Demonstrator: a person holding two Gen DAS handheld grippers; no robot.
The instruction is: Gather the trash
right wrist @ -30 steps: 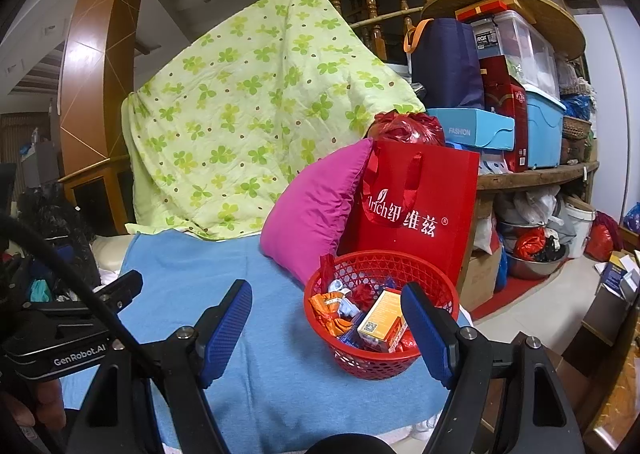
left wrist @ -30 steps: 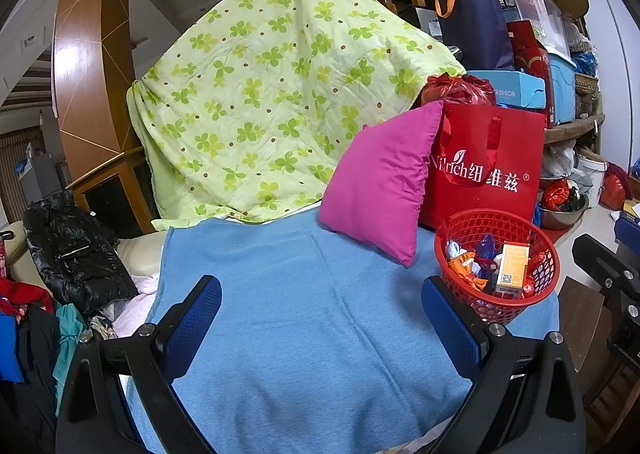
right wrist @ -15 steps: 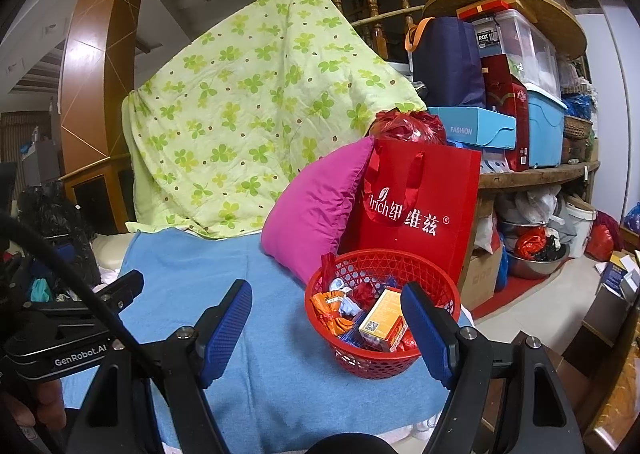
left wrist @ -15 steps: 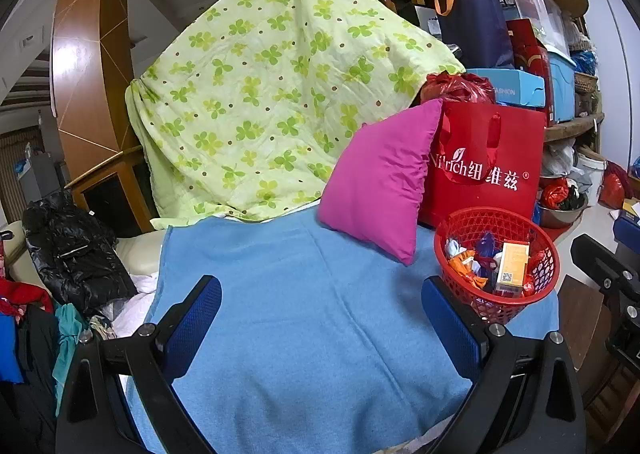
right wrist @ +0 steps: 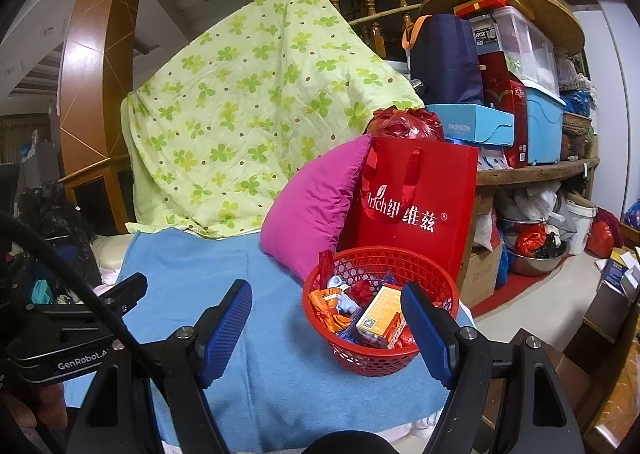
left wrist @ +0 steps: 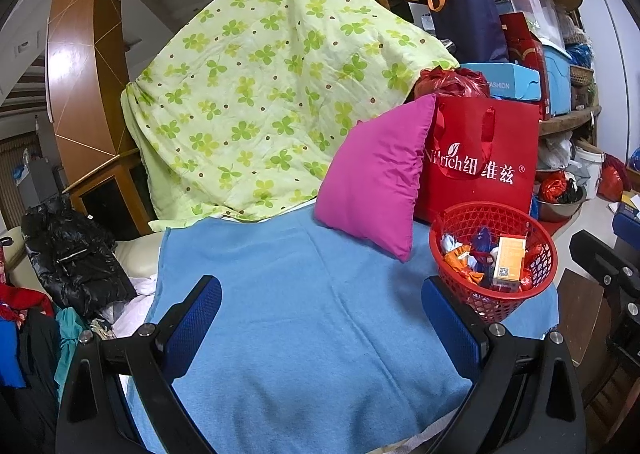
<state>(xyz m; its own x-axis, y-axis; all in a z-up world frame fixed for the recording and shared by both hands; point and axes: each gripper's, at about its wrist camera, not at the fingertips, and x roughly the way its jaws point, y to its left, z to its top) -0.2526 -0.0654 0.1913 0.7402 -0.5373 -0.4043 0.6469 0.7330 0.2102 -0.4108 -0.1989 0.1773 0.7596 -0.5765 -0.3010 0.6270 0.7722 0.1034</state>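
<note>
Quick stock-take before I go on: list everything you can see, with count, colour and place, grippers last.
basket: 1, red, on the blue cloth's right end, in front of the bag
trash: several pieces, orange box and mixed wrappers, inside the basket
cloth: 1, blue, spread under both grippers
pillow: 1, magenta, leaning against the bag
bag: 1, red, white lettering, upright behind the basket
quilt: 1, green clover print, draped behind the cloth
jacket: 1, black, far left
shelf boxes: several, mostly blue and red, right
left gripper: jaws open, empty
right gripper: jaws open, empty
</note>
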